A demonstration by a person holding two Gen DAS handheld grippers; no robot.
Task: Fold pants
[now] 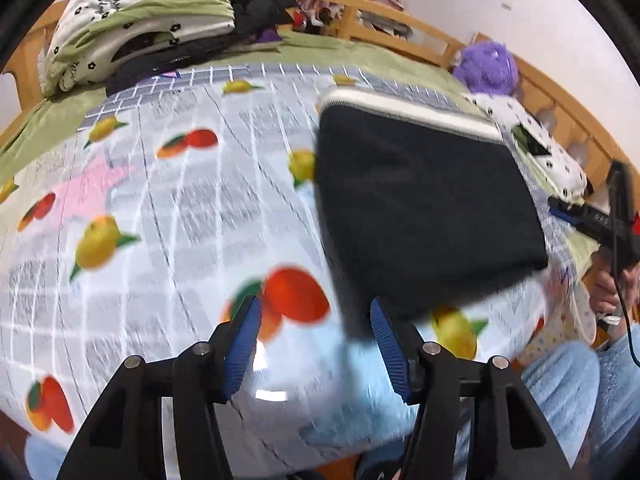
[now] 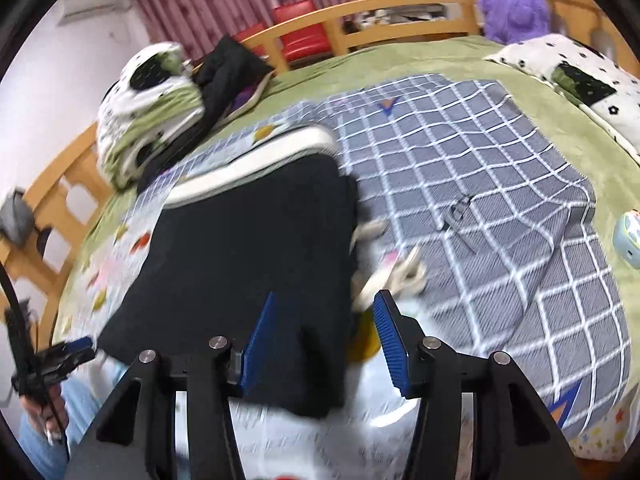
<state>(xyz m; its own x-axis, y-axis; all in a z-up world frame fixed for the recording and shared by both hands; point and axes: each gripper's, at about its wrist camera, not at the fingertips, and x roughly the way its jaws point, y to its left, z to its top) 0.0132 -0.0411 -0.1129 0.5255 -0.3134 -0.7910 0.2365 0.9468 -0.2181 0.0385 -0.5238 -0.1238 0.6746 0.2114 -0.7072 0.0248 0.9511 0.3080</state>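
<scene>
Black and folded into a thick rectangle, the dark knit pants with a white ribbed waistband (image 1: 428, 200) lie on the fruit-printed white sheet (image 1: 168, 208) that covers the middle of the bed. Taking those folded pants as your landmark: your left hand-held gripper (image 1: 316, 354) sits just off their near corner, its blue ribbed pads spread with only the sheet between them, touching nothing. Your right hand-held gripper (image 2: 324, 344) stands at the pants' near edge with its jaws apart too; the near corner of the black cloth lies between the pads, against the left one, but whether it is pressed there you cannot tell through the blur. Beside the pants, on the side away from your left hand-held gripper, spreads a grey blanket with a white grid pattern (image 2: 480, 184), and a small metal tool (image 2: 456, 216) rests on it. Beyond the waistband end, a rolled green-and-white quilt with black flowers (image 2: 148, 108) and a heap of black clothing (image 2: 228, 72) lie near the wooden bed rail (image 2: 360, 12). A purple plush toy (image 2: 514, 4) sits further along that rail, above a white flower-dotted pillow (image 2: 568, 76).
</scene>
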